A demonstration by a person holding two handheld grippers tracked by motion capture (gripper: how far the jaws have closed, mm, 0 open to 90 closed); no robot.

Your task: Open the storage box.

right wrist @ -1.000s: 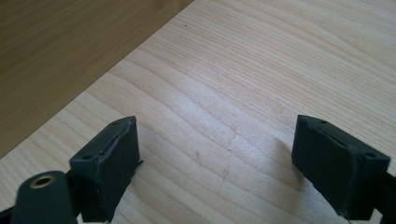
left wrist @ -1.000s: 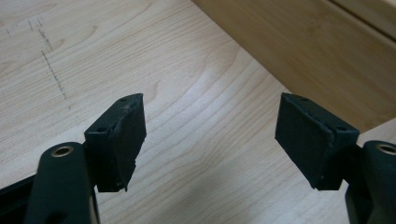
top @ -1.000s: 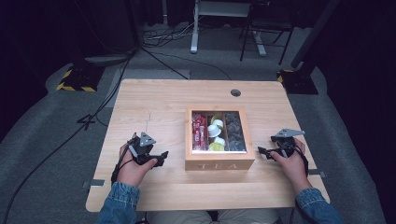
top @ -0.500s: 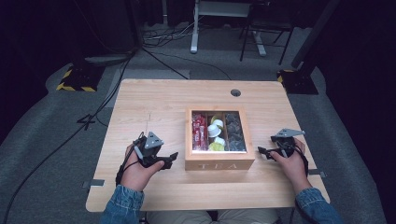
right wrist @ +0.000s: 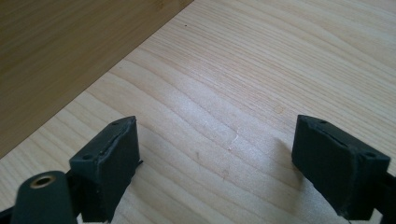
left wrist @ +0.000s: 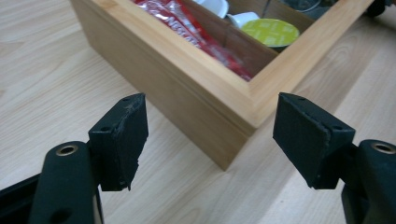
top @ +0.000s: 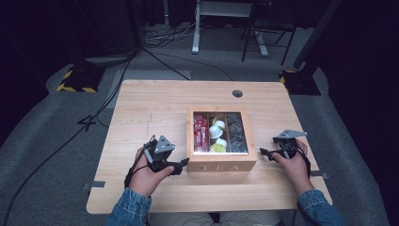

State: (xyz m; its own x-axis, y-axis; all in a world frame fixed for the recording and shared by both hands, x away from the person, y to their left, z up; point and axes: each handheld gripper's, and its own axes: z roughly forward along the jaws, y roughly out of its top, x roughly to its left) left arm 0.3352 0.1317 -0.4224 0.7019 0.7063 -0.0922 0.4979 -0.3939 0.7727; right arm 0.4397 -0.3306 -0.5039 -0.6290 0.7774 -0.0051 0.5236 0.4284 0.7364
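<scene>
A: Left black two-jaw gripper (left wrist: pixel 210 135)?
B: Jaws spread wide, nothing between them. They straddle the near left corner of the open wooden tea box (left wrist: pixel 196 93) without touching it. High view puts that gripper (top: pixel 181 165) just beside the box's left front corner, low over the light wood table (top: pixel 141 113), held by the left hand (top: pixel 146 172).

A: Right black two-jaw gripper (right wrist: pixel 215 163)?
B: Also parted wide, empty. Bare tabletop (right wrist: pixel 261 70) between the pads; the box's darker wooden side wall (right wrist: pixel 60 51) fills the upper left of its view. In the high view it (top: pixel 263 153) sits near the box's right side with a small gap, grey three-cornered plate on top, right hand (top: pixel 294 162) gripping it.

A: Box location?
B: Middle of the table, nearer the person's edge, between both grippers (top: pixel 221 136). "TEA" lettering on the front face. Three compartments running front to back.

A: Contents?
B: Left compartment: red sachets (top: pixel 201 134), also seen in the left gripper view (left wrist: pixel 187 28). Middle: white pods (top: pixel 217 131) and a yellow-green foil-topped capsule (left wrist: pixel 271 31). Right: dark grey packets (top: pixel 236 134), can't tell what exactly.

A: Anything else?
B: Round grommet hole (top: pixel 237 93) at the table's far edge. Denim sleeves (top: pixel 127 212) at the bottom. Black cables (top: pixel 117 84) on the grey floor behind.
</scene>
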